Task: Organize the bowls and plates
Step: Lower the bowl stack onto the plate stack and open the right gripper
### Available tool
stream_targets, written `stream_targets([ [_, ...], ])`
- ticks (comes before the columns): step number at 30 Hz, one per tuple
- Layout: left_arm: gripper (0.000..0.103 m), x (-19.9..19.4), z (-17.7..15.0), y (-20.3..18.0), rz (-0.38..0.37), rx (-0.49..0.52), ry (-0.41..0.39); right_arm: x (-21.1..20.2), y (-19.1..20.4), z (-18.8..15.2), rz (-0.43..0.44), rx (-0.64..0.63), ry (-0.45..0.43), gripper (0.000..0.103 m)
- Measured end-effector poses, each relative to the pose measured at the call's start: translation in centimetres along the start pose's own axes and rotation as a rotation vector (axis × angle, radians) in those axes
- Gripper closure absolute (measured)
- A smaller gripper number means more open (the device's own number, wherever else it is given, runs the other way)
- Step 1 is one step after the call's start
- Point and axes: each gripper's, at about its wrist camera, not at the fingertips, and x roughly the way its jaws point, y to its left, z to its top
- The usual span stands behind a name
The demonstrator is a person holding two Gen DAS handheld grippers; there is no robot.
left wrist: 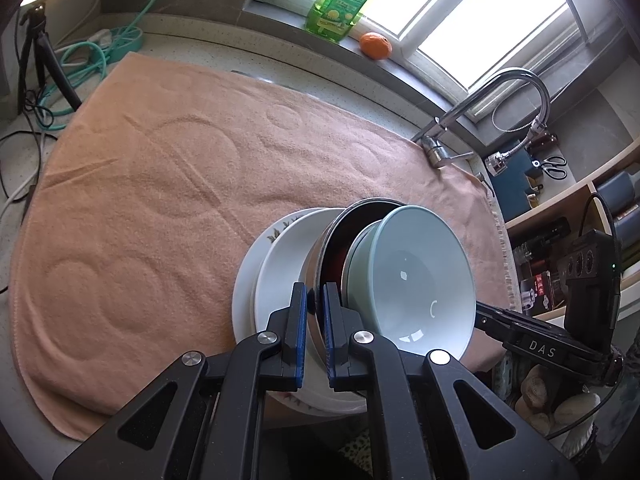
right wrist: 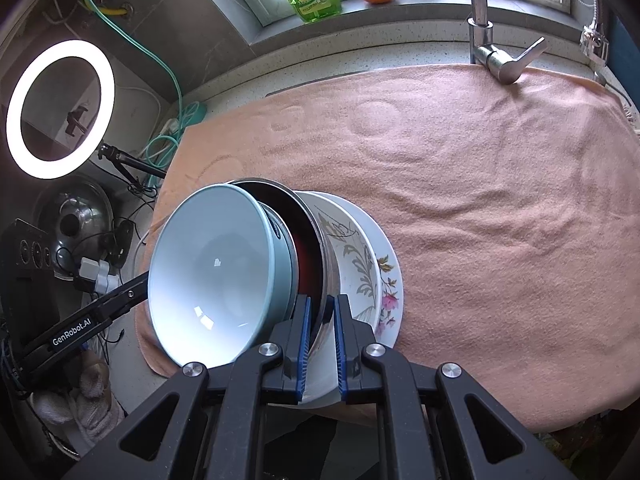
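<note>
Steel bowl (left wrist: 324,256) rim is clamped by both the left gripper (left wrist: 315,336) and right gripper (right wrist: 320,344); blue bowl (right wrist: 212,276) nests inside, plates (right wrist: 372,276) beneath.

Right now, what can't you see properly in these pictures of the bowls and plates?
- Left wrist view: the steel bowl with the dark red inside is mostly hidden by the pale blue-green ceramic bowl.
- Left wrist view: the leaf-patterned plate shows only a sliver behind the plain white plate.
- Both views: what rests under the stack is blocked by the left hand-held gripper and right hand-held gripper.
</note>
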Motion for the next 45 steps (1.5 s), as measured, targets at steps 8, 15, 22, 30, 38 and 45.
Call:
stream_targets([
  [8,0.097,0.2,0.0,0.1,0.004,-0.001,0.006,0.1,0.1,0.0,0.004,0.002,-0.003,0.093],
  [15,0.097,0.3,-0.1,0.3,0.002,-0.001,0.012,0.1,0.2,0.0,0.004,-0.002,-0.007,0.092],
  [22,0.097,0.0,0.0,0.4,0.001,0.009,0.003,-0.1,0.6,-0.2,-0.011,-0.023,-0.018,0.091],
  [30,0.093,-0.4,-0.3,0.5,0.012,0.024,-0.003,-0.7,0.7,-0.5,-0.024,-0.029,-0.041,0.091],
  [38,0.09,-1.4,-0.7,1.3,0.037,0.024,-0.024,-2.2,0.9,-1.3,-0.05,-0.045,-0.083,0.091],
  [45,0.09,-2.6,-1.4,1.3,0.055,0.038,-0.05,-3.4,1.5,-2.2,-0.078,-0.064,-0.13,0.091],
])
